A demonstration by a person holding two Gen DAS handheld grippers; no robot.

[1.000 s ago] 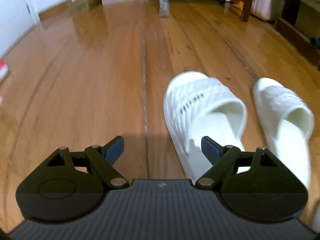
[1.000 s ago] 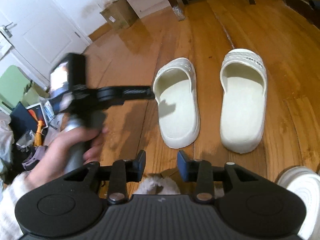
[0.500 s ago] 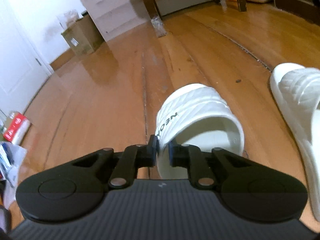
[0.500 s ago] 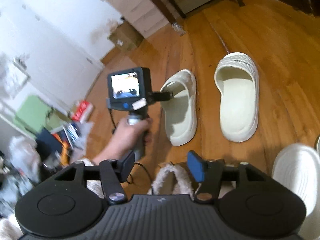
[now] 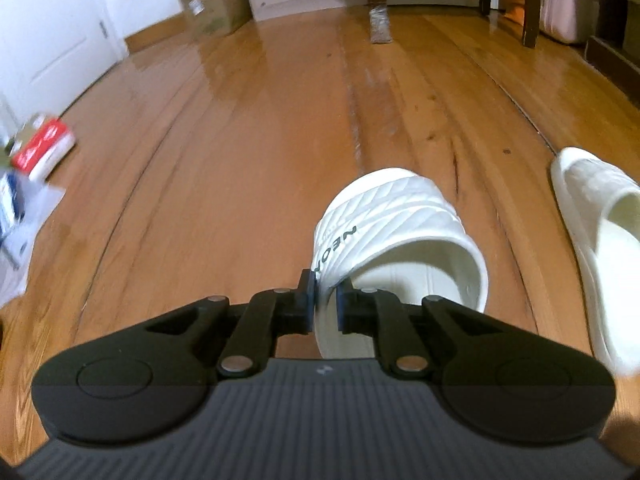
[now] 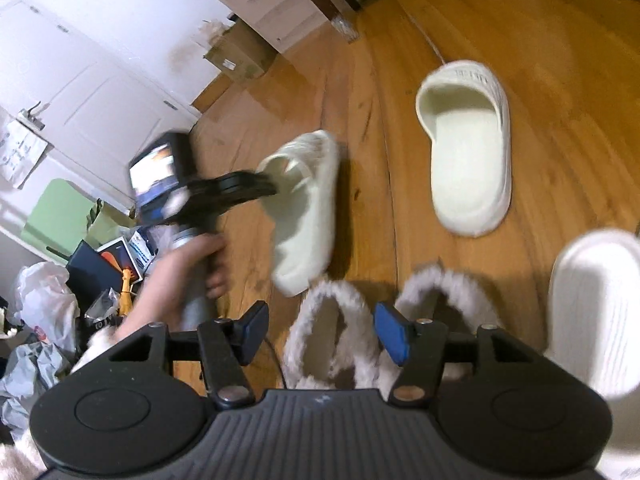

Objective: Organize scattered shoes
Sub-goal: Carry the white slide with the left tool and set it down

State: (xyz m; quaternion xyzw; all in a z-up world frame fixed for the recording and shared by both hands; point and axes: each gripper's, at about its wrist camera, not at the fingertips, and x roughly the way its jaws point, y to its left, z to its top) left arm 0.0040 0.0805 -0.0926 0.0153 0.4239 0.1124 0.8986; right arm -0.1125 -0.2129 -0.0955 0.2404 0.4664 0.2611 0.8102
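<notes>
In the left wrist view my left gripper point(image 5: 323, 304) is shut on the left strap edge of a white slide point(image 5: 396, 240) marked NEON, lifted off the wooden floor. Its mate, a second white slide point(image 5: 600, 240), lies at the right edge. The right wrist view shows the held slide point(image 6: 308, 204) tilted in the air beside the left gripper point(image 6: 256, 188), and the mate point(image 6: 468, 148) flat on the floor. My right gripper point(image 6: 320, 330) is open above a pair of furry slippers point(image 6: 344, 332). Another white slide point(image 6: 592, 304) lies at the right.
A cardboard box point(image 5: 212, 0), a chair leg point(image 5: 378, 20) and a pink case point(image 5: 560, 8) stand at the far wall. A red-and-white box point(image 5: 44, 148) and papers lie left. In the right wrist view, bags and clutter point(image 6: 60, 300) fill the left side below a white door point(image 6: 100, 92).
The left gripper shut on the NEON slide's strap, then lifted and tilted it leftward. My right gripper opened wider and drew back, bringing the furry slippers into view.
</notes>
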